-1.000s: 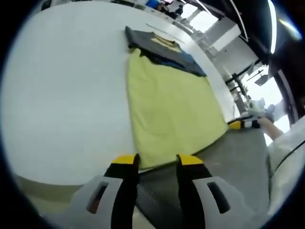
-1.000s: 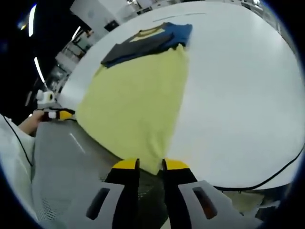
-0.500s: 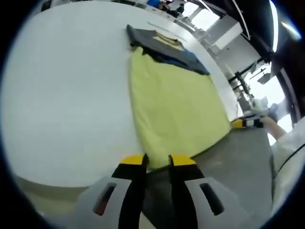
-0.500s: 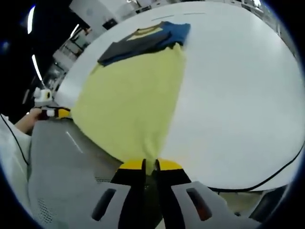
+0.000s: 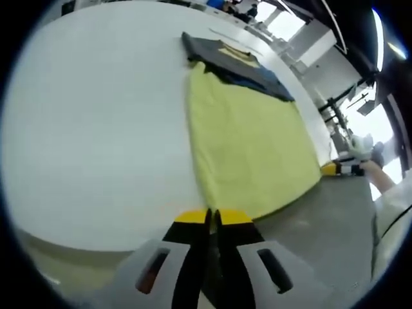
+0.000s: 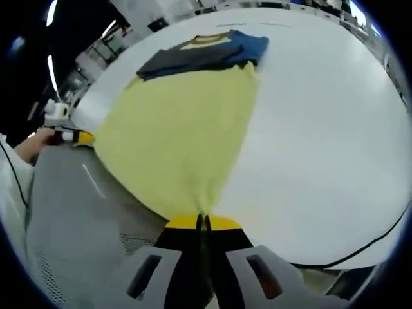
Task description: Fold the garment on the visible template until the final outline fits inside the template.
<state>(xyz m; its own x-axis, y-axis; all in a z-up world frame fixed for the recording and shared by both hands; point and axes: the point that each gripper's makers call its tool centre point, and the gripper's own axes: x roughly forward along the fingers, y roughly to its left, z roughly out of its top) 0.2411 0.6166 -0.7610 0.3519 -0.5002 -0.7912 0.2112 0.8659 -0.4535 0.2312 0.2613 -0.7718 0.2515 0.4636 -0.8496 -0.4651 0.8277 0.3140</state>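
Left gripper view has the left gripper (image 5: 212, 217) pressed together on the near hem corner of the yellow garment (image 5: 248, 145), which is spread flat on the white table (image 5: 96, 129) with its dark sleeves (image 5: 238, 64) folded across the far end. Right gripper view has the right gripper (image 6: 201, 223) likewise pinched on the opposite hem corner, its jaws closed with a peak of yellow cloth drawn up between them. Both hem corners are thus held at once (the likely reason being that the hem can be lifted evenly and carried toward the collar in one fold). A grey panel (image 6: 77, 219) is seen at the table's near edge, partly under the hem; whether it is the template cannot be told. The fold itself is judged not yet made, since the body lies at full length.
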